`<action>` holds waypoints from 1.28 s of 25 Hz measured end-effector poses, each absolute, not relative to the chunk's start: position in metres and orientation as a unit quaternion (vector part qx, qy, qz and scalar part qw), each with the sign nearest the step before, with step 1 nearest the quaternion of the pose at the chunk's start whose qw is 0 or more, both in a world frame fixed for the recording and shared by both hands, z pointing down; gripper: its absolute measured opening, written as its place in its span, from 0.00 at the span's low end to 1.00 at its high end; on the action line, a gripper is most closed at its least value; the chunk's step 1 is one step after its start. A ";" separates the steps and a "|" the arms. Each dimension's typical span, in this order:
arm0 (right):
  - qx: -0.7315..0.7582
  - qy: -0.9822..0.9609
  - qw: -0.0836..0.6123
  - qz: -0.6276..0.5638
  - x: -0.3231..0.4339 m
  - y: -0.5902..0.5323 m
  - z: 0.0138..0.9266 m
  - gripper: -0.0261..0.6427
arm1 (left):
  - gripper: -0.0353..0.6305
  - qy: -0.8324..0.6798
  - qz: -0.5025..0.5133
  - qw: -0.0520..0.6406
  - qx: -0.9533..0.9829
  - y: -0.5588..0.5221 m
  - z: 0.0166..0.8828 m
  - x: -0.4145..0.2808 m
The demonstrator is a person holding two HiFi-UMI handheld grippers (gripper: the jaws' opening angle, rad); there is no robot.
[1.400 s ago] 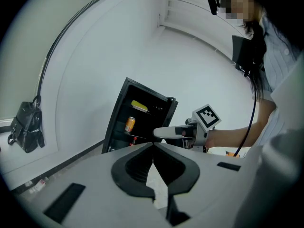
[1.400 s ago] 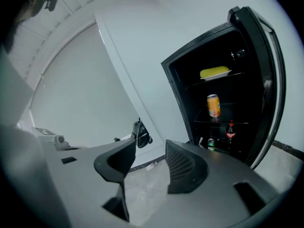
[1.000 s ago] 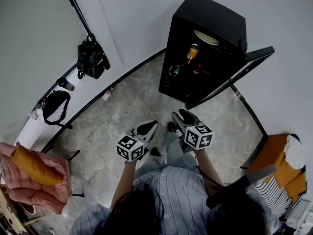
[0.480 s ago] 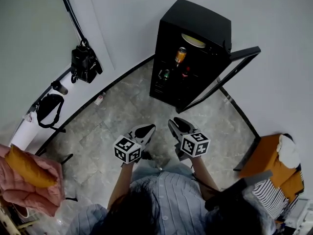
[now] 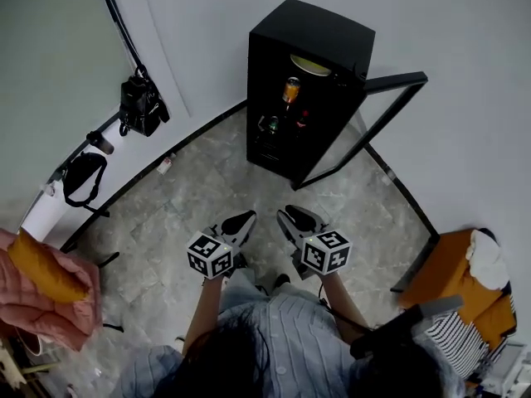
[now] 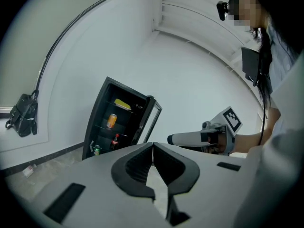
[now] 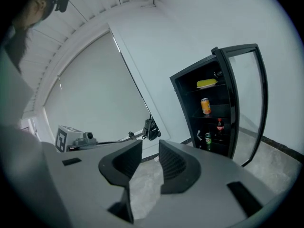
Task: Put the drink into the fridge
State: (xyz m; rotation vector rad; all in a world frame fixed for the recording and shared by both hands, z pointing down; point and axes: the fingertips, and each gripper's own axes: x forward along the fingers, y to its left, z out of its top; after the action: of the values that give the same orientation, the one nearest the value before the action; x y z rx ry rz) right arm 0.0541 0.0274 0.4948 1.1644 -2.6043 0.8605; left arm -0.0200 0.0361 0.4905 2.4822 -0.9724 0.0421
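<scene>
Fridge: a black fridge stands against the wall, well ahead of the person, on a stone floor.
Door: the glass door is swung wide to the right, so the shelves are open to view.
Left gripper: the left gripper is held low in front of the body, well apart from the fridge. Its jaws are pressed together at the tips with nothing between them.
Right gripper: the right gripper is just beside the left one and also far from the shelves. Its jaws are closing, with a narrow gap between them and nothing in it.
Drinks: an orange can stands on a middle shelf. Below it are a red-capped bottle and a green can. All three are upright inside the fridge.
Done: both grippers are empty and drinks sit on the shelves, so the placing looks finished. I cannot tell which drink is the task's own.
Left: probably only the door — it is not yet shut.
</scene>
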 end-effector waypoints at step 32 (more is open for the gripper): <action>0.288 -0.916 0.106 0.259 0.112 0.174 0.506 0.19 | 0.07 -0.403 0.028 0.208 0.891 0.186 0.485 0.064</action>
State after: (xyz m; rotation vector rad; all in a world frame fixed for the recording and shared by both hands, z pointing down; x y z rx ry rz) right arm 0.1117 0.1744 0.5063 0.8487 -2.6978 0.7629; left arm 0.0636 0.1859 0.4849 2.4800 -1.1212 0.0769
